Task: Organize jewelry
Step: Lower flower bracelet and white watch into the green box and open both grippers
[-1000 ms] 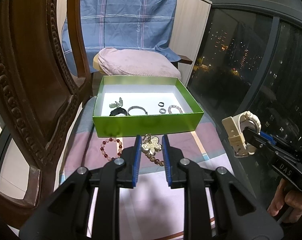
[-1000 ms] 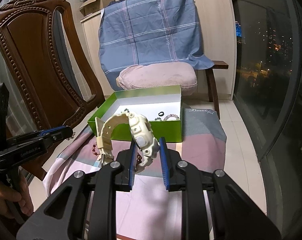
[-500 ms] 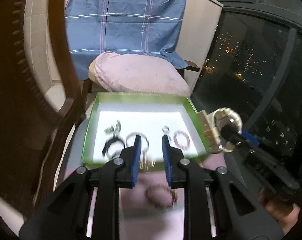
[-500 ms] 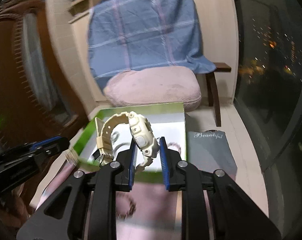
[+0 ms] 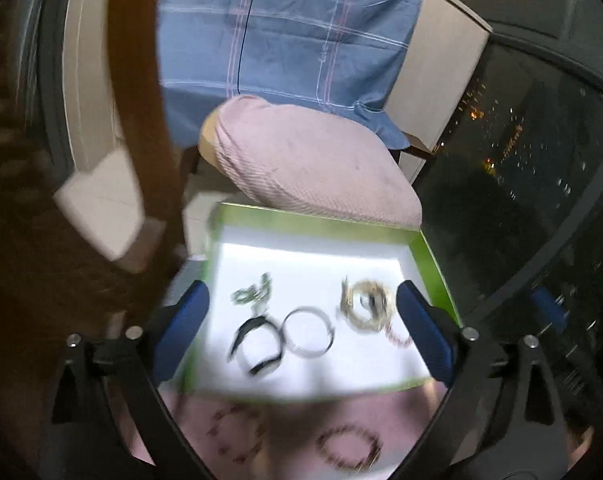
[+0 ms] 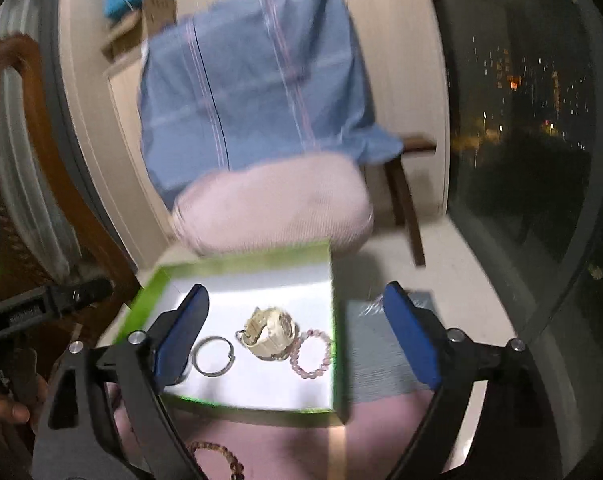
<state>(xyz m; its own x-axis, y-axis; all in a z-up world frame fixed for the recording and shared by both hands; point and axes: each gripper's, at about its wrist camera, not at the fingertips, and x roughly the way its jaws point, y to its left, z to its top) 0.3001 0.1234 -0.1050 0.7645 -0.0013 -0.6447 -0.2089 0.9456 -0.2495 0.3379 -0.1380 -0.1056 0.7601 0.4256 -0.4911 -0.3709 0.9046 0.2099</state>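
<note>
Jewelry box (image 6: 237,268), green with a white floor, sits on my pink cloth (image 6: 285,444). Both my left gripper (image 5: 301,320) and right gripper (image 6: 297,328) have just sprung wide, empty, above it. Inside lies the cream watch (image 6: 267,334), touching a pink bead bracelet (image 6: 311,354).

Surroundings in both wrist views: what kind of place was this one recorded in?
Probably a home, likely a high-rise flat at night: a carved wooden chair, a cushioned seat draped with blue plaid cloth, and a big window showing city lights.
</note>
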